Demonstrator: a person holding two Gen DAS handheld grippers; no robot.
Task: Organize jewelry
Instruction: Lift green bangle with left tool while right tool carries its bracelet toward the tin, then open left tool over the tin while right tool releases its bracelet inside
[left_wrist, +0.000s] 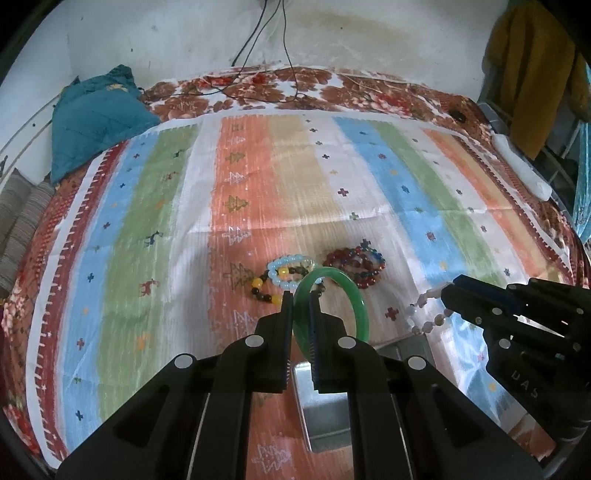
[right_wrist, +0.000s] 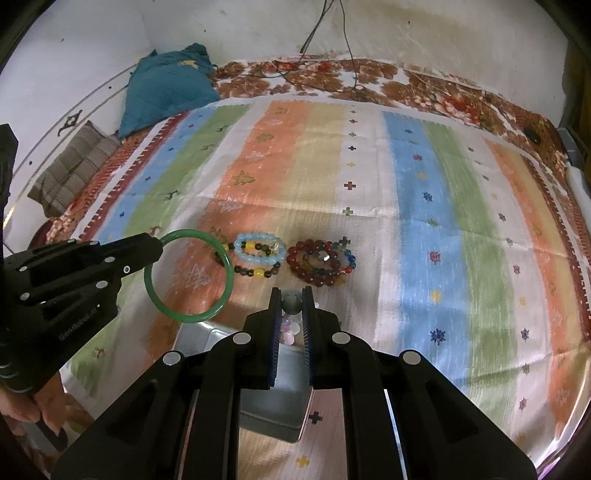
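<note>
My left gripper is shut on the rim of a green bangle, held above the striped cloth. The right wrist view shows that gripper at the left with the bangle hanging from it. My right gripper is shut on a pale pink-and-white bead bracelet; in the left wrist view it comes in from the right with the bracelet dangling. An open metal tin lies under both grippers. On the cloth beyond lie a light blue bracelet, a yellow-and-black one and a red one.
The striped cloth covers a flower-patterned bed against a white wall. A teal cushion and a striped grey one sit at the far left. Black cables trail at the back. A person's hand holds the left gripper's handle.
</note>
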